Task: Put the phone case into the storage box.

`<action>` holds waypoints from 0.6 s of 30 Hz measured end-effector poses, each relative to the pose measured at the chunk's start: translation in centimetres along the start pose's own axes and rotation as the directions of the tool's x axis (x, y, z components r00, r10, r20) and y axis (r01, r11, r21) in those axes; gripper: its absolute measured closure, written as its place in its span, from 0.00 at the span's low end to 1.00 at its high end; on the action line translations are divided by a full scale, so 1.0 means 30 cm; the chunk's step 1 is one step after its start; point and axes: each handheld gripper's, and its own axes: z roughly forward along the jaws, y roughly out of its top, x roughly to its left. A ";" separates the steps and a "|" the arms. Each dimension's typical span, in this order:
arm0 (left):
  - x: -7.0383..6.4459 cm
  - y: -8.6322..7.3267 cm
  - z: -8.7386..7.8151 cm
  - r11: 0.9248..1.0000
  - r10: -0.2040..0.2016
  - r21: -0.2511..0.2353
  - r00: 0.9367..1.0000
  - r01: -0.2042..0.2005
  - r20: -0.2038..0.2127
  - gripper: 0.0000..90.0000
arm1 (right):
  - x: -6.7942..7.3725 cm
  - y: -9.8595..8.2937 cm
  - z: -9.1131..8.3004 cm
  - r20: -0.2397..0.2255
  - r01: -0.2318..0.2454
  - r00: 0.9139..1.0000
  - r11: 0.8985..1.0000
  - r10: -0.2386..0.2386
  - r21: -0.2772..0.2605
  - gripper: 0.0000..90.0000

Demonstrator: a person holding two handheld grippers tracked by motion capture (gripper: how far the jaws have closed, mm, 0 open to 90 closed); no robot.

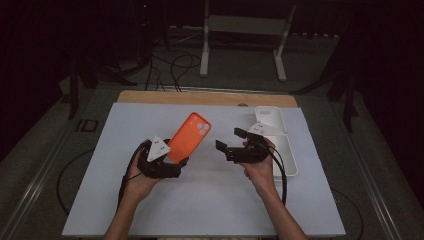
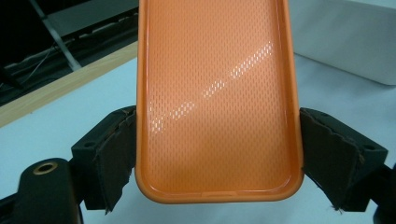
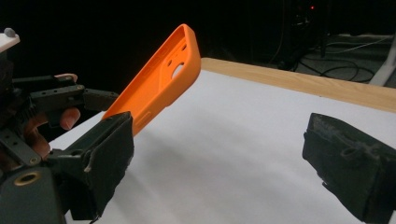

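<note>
An orange phone case [image 1: 190, 135] is held up off the white table at a tilt, camera cutouts at its far end. My left gripper [image 1: 176, 160] is shut on its near end; the pads press both long edges of the orange phone case [image 2: 217, 93], whose dimpled inside faces the left gripper [image 2: 217, 158]. To the right, my right gripper [image 1: 230, 139] is open with nothing between its jaws and points at the case. From the right gripper [image 3: 229, 163] the orange phone case [image 3: 159, 79] rises to the left, apart from the fingers [image 3: 107, 158].
A long white tray [image 1: 289, 155] lies at the table's right edge, just behind my right hand, with a white case-like piece [image 1: 269, 117] at its far end. The white tray [image 2: 345, 37] also appears beyond the case. A wooden strip [image 1: 205, 97] borders the table's far edge.
</note>
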 end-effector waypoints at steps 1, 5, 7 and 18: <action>-0.003 0.001 0.000 1.000 0.000 -0.001 1.000 0.000 0.001 0.18 | 0.001 0.001 0.004 -0.004 -0.004 1.000 1.000 0.004 0.001 0.10; -0.013 0.007 0.000 1.000 0.011 -0.003 1.000 -0.011 0.007 0.18 | 0.007 0.005 0.018 -0.023 -0.019 1.000 1.000 0.019 0.003 0.10; -0.017 0.009 0.000 1.000 0.012 -0.006 1.000 -0.012 0.009 0.18 | 0.014 0.008 0.026 -0.031 -0.021 0.999 1.000 0.021 0.004 0.10; -0.040 0.015 0.005 1.000 0.027 -0.013 0.999 -0.027 0.020 0.18 | 0.038 0.010 0.069 -0.076 -0.043 0.996 0.999 0.045 0.027 0.10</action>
